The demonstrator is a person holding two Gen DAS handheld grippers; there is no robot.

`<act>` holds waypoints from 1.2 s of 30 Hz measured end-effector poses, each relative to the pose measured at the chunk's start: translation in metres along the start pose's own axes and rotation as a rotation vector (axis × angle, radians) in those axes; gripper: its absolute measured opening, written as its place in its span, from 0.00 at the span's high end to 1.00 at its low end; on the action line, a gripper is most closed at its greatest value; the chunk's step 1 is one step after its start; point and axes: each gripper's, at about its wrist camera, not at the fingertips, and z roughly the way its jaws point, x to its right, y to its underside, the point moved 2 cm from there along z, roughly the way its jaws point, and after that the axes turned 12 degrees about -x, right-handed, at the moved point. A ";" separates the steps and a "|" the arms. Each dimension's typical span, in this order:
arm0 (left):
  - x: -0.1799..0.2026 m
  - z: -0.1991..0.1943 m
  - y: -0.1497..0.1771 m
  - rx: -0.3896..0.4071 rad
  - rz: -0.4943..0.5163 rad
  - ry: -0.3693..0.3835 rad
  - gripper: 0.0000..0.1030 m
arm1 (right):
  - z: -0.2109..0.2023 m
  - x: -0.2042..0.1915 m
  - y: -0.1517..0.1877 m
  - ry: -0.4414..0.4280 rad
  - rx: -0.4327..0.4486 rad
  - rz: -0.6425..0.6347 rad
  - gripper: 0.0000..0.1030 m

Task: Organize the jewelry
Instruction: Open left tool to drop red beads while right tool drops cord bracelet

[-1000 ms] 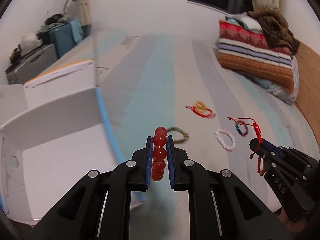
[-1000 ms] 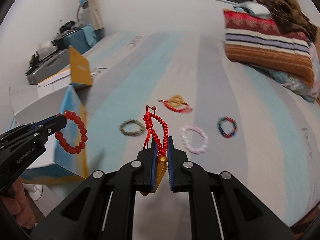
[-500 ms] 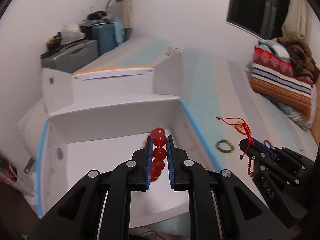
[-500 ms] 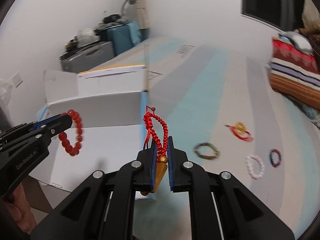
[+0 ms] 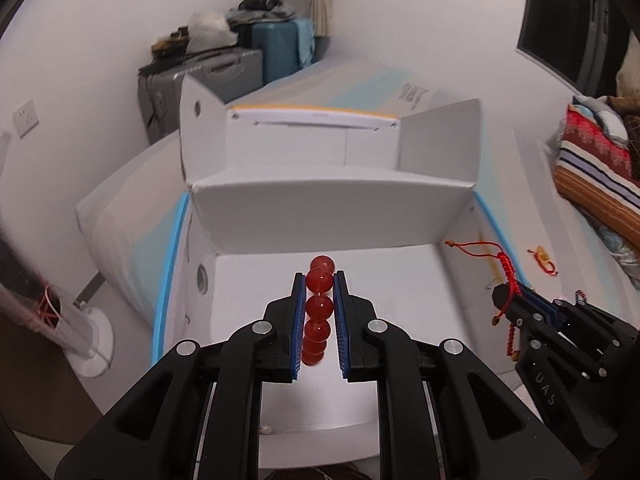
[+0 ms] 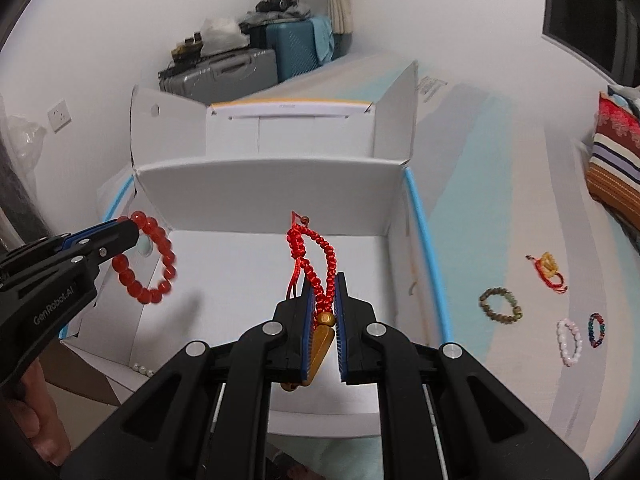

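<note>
My left gripper is shut on a red bead bracelet and holds it above the floor of an open white cardboard box. The bracelet also shows in the right wrist view, hanging from the left gripper. My right gripper is shut on a red braided cord bracelet with a gold charm, also over the box. The right gripper shows in the left wrist view.
On the striped bedsheet right of the box lie a green-brown bead bracelet, a red-and-gold one, a pink one and a dark multicolour one. Suitcases stand against the far wall. Small white pearls lie in the box.
Both grippers have swung left from over the bedsheet to above the open box, each still holding its bracelet.
</note>
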 end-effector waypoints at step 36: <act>-0.030 0.052 -0.003 -0.093 -0.068 -0.124 0.38 | 0.042 -0.010 -0.015 0.044 -0.115 -0.025 0.33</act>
